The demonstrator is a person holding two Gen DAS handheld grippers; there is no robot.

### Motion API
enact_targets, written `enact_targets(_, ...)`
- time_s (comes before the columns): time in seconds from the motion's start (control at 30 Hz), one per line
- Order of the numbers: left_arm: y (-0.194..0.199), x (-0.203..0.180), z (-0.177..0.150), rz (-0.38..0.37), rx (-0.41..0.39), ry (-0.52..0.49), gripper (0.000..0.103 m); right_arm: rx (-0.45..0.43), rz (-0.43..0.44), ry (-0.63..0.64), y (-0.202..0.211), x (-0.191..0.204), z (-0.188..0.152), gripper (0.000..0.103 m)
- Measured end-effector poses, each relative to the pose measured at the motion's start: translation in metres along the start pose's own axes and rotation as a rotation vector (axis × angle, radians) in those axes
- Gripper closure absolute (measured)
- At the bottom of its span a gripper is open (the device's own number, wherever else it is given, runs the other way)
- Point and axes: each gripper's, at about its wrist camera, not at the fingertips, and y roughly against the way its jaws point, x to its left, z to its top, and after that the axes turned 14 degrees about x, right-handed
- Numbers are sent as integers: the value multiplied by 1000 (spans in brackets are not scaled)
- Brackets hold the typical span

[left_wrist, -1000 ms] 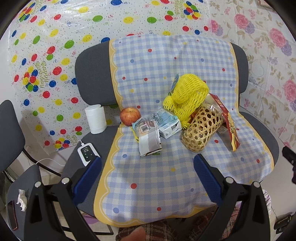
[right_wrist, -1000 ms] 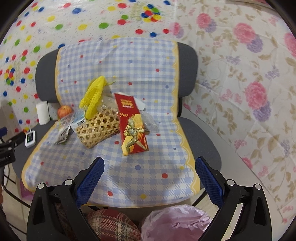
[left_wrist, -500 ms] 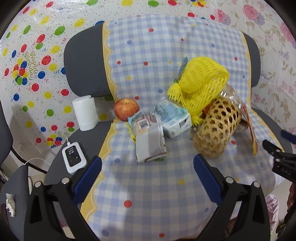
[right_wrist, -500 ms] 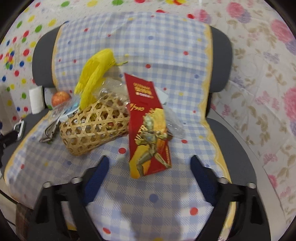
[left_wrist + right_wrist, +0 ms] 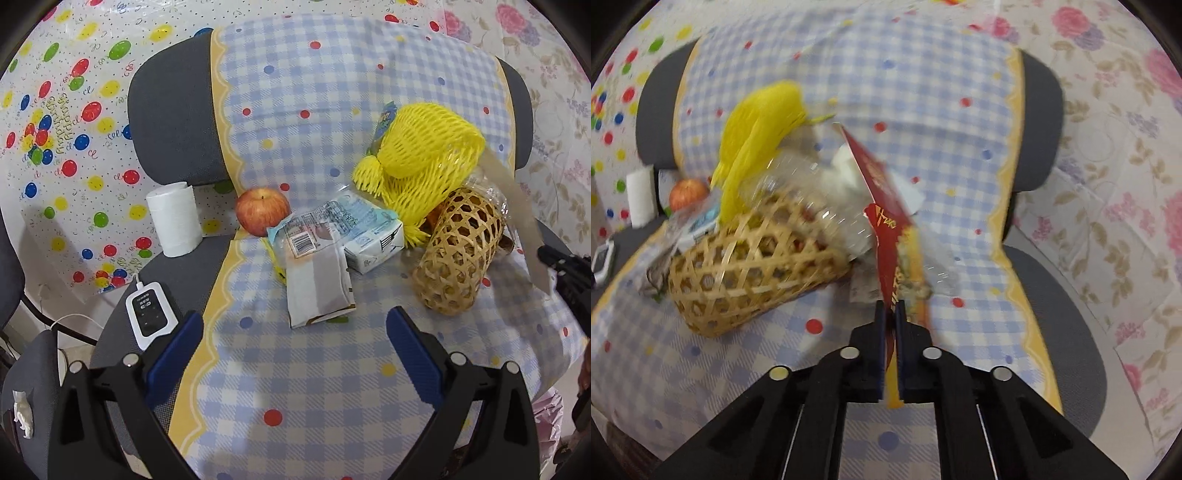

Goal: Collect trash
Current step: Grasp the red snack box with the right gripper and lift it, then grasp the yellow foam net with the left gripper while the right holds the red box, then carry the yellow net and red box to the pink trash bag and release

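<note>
My right gripper [image 5: 891,308] is shut on the lower edge of a red and gold snack packet [image 5: 882,195], which stands tilted up on edge beside a woven bamboo basket [image 5: 750,269]. In the left wrist view the packet shows its pale back [image 5: 513,206], with the right gripper [image 5: 565,273] at the right edge. My left gripper [image 5: 295,350] is open and empty above the checked cloth [image 5: 314,398], short of a flat grey wrapper [image 5: 317,280], a blue-white carton [image 5: 365,232] and yellow foam netting [image 5: 424,155]. A clear plastic bottle [image 5: 820,199] lies against the basket.
An apple [image 5: 263,215], a white paper roll [image 5: 175,218] and a white power bank [image 5: 149,314] sit at the left on the grey chair [image 5: 173,110]. A pink bag [image 5: 550,410] shows below the seat's right edge. Patterned sheets cover the wall behind.
My right gripper moved in and closed on the red packet, tipping it up on edge. My left gripper moved closer to the wrappers and stayed open.
</note>
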Motion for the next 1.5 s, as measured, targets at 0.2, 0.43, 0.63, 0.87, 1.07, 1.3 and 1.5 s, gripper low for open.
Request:
enact_targets(0.2, 25, -27, 23, -55, -81, -57, 7, -87, 108, -179, 60, -58, -8, 102)
enact_targets(0.43, 37, -94, 74, -123, -195, -158, 17, -91, 106, -202, 81, -80, -18, 102)
enact_targets(0.63, 16, -135, 105, -97, -213, -189, 17, -92, 100, -215, 76, -94, -17, 102)
enact_targets(0.87, -12, -150, 136, -36, -172, -210, 36, -82, 131, -228, 68, -100, -17, 102)
enact_targets(1.07, 12, -120, 145, -52, -223, -229, 93, -102, 137, -214, 76, -96, -19, 102)
enact_targets(1.3, 114, -80, 133, -204, -393, -222, 93, -186, 151, -210, 117, -96, -26, 102)
enact_targets(1.5, 169, -94, 64, -358, -478, -290, 93, -210, 147, -231, 159, -101, -56, 102)
